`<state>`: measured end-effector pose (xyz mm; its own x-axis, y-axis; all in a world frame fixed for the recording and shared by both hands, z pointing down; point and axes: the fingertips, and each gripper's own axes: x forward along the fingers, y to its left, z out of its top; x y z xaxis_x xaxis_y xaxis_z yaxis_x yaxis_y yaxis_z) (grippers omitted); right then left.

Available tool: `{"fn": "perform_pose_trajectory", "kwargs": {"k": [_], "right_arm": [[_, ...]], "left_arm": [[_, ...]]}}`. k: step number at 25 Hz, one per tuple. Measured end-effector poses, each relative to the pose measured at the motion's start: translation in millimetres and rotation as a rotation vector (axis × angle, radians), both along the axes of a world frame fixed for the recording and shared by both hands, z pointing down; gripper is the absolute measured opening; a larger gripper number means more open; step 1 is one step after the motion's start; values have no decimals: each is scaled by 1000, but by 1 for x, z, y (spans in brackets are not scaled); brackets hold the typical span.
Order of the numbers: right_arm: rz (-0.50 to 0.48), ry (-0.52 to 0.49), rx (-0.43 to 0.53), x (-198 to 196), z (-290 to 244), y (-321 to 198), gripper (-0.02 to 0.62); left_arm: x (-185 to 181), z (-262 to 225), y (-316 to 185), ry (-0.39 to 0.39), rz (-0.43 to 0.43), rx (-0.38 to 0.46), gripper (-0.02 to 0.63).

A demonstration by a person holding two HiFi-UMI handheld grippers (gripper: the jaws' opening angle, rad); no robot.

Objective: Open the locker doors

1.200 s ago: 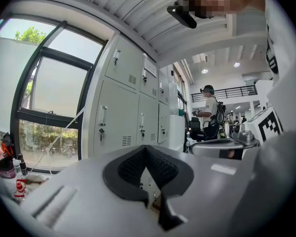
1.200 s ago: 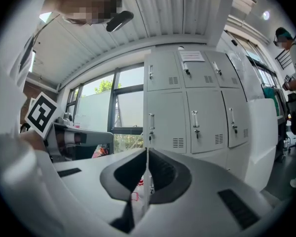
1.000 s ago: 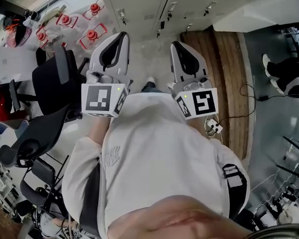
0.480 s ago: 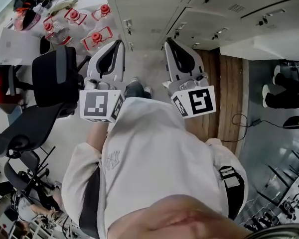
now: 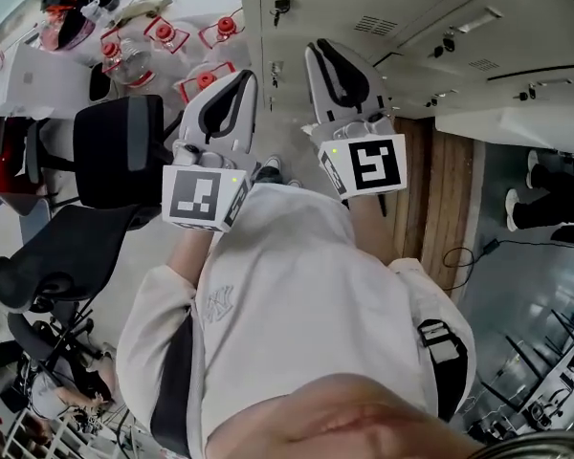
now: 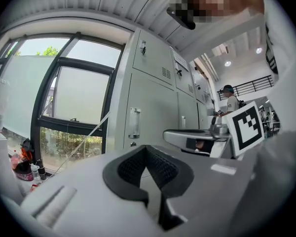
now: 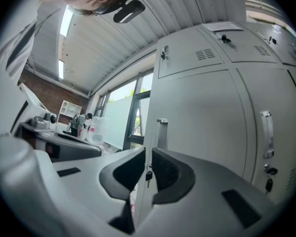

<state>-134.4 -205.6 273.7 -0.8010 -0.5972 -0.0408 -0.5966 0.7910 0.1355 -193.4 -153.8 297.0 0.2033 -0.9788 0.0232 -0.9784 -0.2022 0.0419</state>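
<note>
A bank of pale grey lockers (image 5: 383,8) fills the top of the head view, all doors closed. My left gripper (image 5: 241,80) points at the locker base, shut and empty. My right gripper (image 5: 318,50) reaches a little farther toward the doors, also shut on nothing. In the right gripper view the gripper (image 7: 149,155) faces a door edge with a vertical handle (image 7: 161,132) and a hanging key (image 7: 148,175), short of touching them. In the left gripper view the gripper (image 6: 147,150) faces a door with a handle (image 6: 133,123), with the right gripper (image 6: 197,139) beside it.
Black office chairs (image 5: 124,151) stand close on the left. Water bottles with red caps (image 5: 163,38) lie by the window wall. A wooden strip (image 5: 440,189) runs along the lockers at the right. A person's feet (image 5: 545,204) show far right. Another locker handle (image 7: 267,132) is at the right.
Both grippers have lifted and moved toward the lockers, the right one farther. The lockers now sit closer and larger in the head view. Both jaws stayed shut.
</note>
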Motion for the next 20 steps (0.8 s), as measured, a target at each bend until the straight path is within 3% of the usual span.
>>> {"fn": "perform_pose_trajectory", "kwargs": {"k": [10, 20], "right_arm": [[77, -20, 37, -58, -12, -67, 20], [74, -18, 6, -85, -13, -87, 54]], "left_arm": [[-26, 13, -15, 5, 30, -13, 2], [-46, 11, -18, 18, -5, -8, 2]]}}
